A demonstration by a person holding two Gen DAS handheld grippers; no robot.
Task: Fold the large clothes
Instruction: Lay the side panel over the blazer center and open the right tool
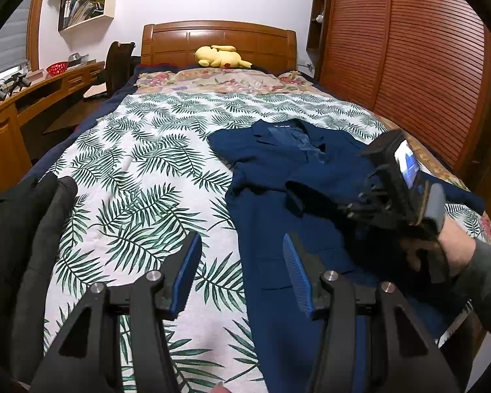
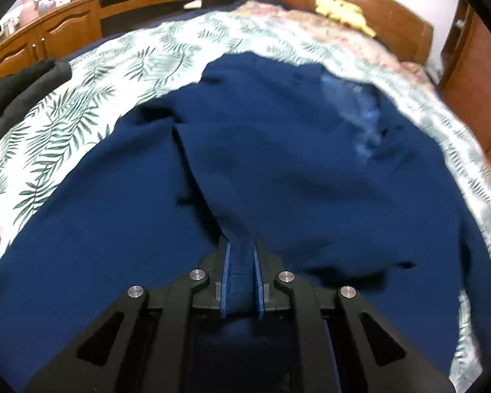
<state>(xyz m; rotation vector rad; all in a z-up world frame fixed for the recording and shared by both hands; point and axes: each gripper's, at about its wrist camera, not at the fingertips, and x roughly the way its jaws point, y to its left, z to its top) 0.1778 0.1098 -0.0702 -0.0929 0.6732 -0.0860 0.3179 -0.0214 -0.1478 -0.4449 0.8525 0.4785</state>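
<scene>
Right tool [image 2: 240, 255] clamped on a fold of the navy jacket [image 2: 278, 163]; left tool [image 1: 242, 262] released, holding nothing.

Right tool: both blue pads [image 2: 226, 281] pinch a narrow ridge of jacket fabric, which rises from the pads up into the garment. In the left wrist view the right tool [image 1: 353, 209] sits over the jacket's right side, person's hand [image 1: 455, 249] behind it. Left tool: jaws spread wide, hovering above the leaf-print bedspread [image 1: 140, 177] just left of the jacket's edge, not touching cloth. Jacket lies on the right half of the bed, collar and lighter lining [image 1: 304, 144] toward the headboard [image 1: 217, 42], hem toward the foot edge. Black garment [image 1: 19, 229] at the bed's left edge. Yellow plush [image 1: 221, 56] at the headboard end. Right wrist view is motion-blurred.
</scene>
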